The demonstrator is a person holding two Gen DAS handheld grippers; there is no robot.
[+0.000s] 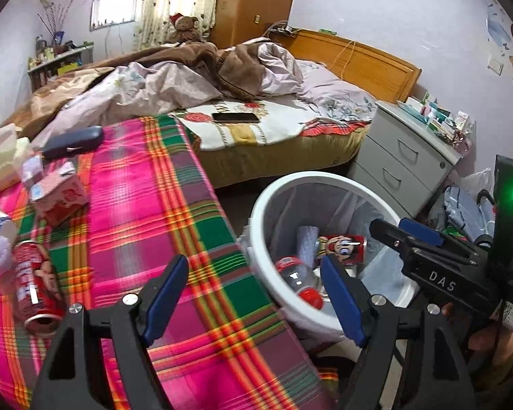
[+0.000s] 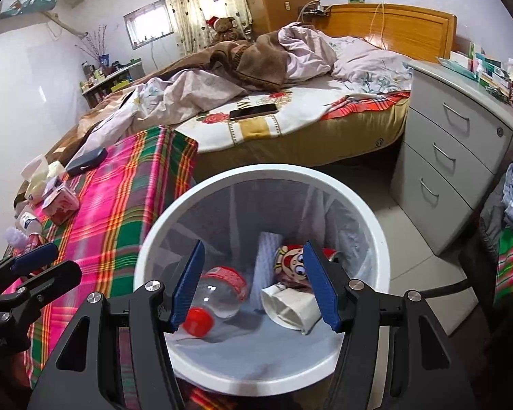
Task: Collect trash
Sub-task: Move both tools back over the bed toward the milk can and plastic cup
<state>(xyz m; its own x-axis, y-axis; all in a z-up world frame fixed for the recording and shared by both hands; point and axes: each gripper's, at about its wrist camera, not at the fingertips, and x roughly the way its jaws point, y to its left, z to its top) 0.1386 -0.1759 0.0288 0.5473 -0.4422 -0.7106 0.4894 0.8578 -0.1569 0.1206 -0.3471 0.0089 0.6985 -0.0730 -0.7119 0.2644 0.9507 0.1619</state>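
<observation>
Your right claw (image 2: 253, 283) hangs over the round white plastic waste bin (image 2: 366, 215), its blue pads spread wide with nothing between them. Inside the lined bin lie a clear plastic bottle with a red cap (image 2: 219, 290), a red cartoon-printed drink can (image 2: 292, 263) and a crumpled white paper cup (image 2: 290, 307). Your left claw (image 1: 256, 294) stands equally wide and empty above the near edge of the pink-and-green plaid-covered surface (image 1: 147, 205), right where cloth meets the bin's rim. More trash waits on that surface: a red drink can lying on its side (image 1: 34, 283) near the left edge, and farther back a small pink-and-red carton (image 1: 60, 194). A bare band of plaid separates the can from your left claw. Beyond the bin, a strip of floor runs between the bed (image 1: 256, 136) and the grey drawer cabinet (image 2: 455, 157).
</observation>
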